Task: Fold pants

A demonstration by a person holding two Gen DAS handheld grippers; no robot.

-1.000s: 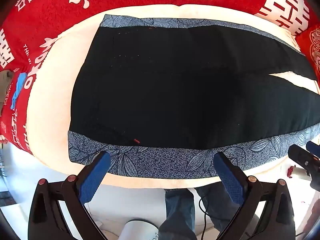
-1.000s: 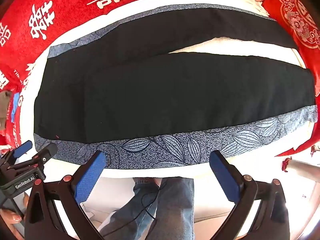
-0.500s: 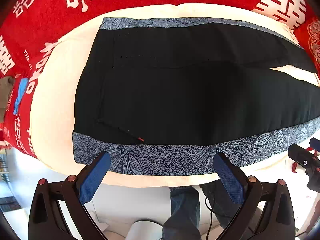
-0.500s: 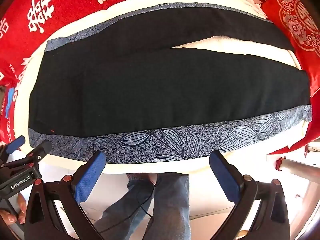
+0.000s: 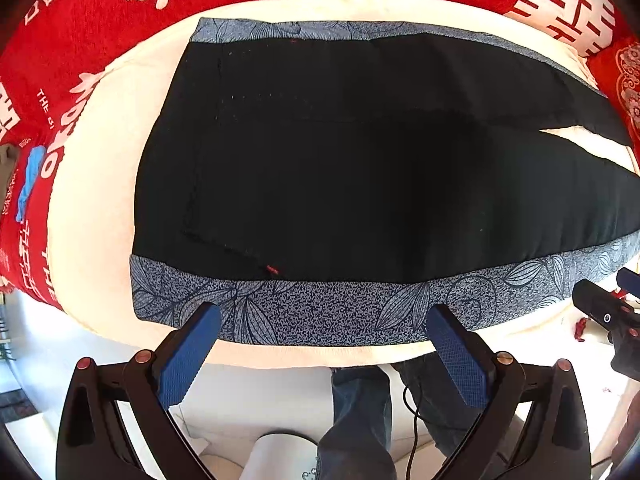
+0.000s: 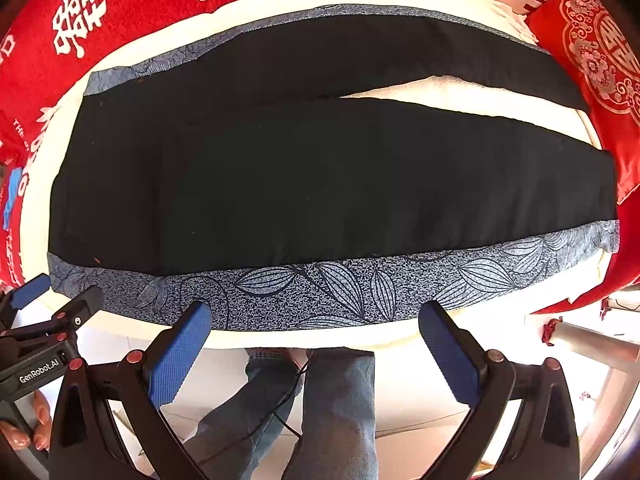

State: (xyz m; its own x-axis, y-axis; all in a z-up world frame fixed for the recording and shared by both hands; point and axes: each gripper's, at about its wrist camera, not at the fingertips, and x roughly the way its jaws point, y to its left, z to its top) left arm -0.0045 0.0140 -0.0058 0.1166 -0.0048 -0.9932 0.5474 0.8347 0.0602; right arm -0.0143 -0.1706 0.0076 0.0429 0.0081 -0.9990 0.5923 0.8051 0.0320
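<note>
Black pants (image 5: 360,184) with blue-grey leaf-patterned side stripes (image 5: 328,312) lie flat on a cream cushion (image 5: 96,184), waist to the left. In the right wrist view the two legs (image 6: 400,184) run to the right, with a narrow gap of cushion between them. My left gripper (image 5: 320,320) is open, its blue pads hovering over the near patterned stripe close to the waist, holding nothing. Further along the same stripe, my right gripper (image 6: 314,314) is open and empty. Each gripper shows at the edge of the other's view: the right gripper (image 5: 604,312) and the left gripper (image 6: 48,320).
Red cloth with white characters (image 5: 100,20) surrounds the cushion on the far side and both ends. A person's legs in jeans (image 6: 332,408) stand at the near edge over a white floor, and a hand (image 6: 36,428) holds the left gripper. A pale cylinder (image 6: 592,340) lies at the right.
Both views have drifted slightly over the near stripe. The pants lie as they did, and both grippers have stayed open.
</note>
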